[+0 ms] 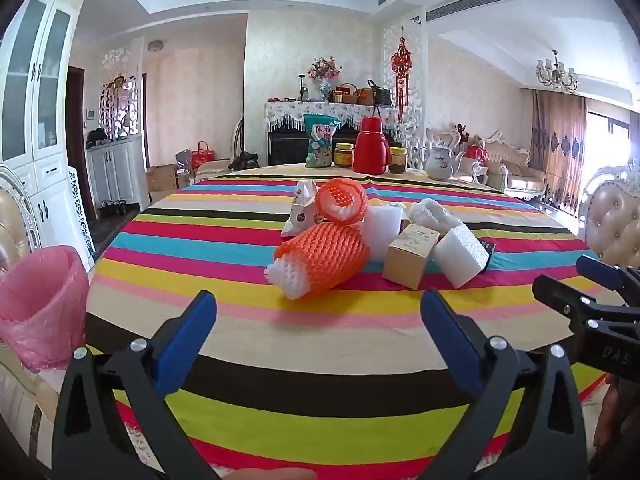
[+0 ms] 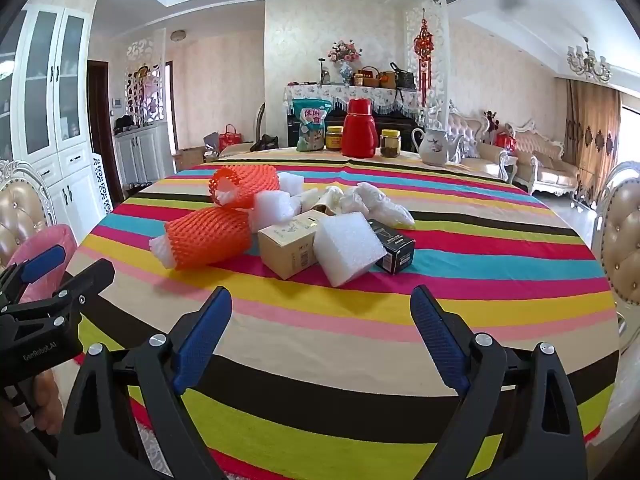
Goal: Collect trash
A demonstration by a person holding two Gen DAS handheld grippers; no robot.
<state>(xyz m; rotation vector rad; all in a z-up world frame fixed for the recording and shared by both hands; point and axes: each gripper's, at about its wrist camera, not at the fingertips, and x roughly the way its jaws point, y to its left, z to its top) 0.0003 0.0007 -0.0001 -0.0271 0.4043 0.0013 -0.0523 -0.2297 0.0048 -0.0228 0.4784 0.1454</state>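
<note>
Hovering over striped table [image 1: 320, 344], left gripper [image 1: 318, 300] spread wide, empty; trash pile [image 1: 360, 240] mid-table ahead; pink-lined bin [image 1: 40, 304] beyond left edge.

Right wrist: right gripper [image 2: 320, 300] likewise agape, empty; foam block [image 2: 348, 250] nearest.

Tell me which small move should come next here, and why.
Probably ease the left tool forward toward the nearest orange foam net. Both tools are open and empty, short of the trash pile, and that net lies closest to the pink-lined bin on the left.
</note>
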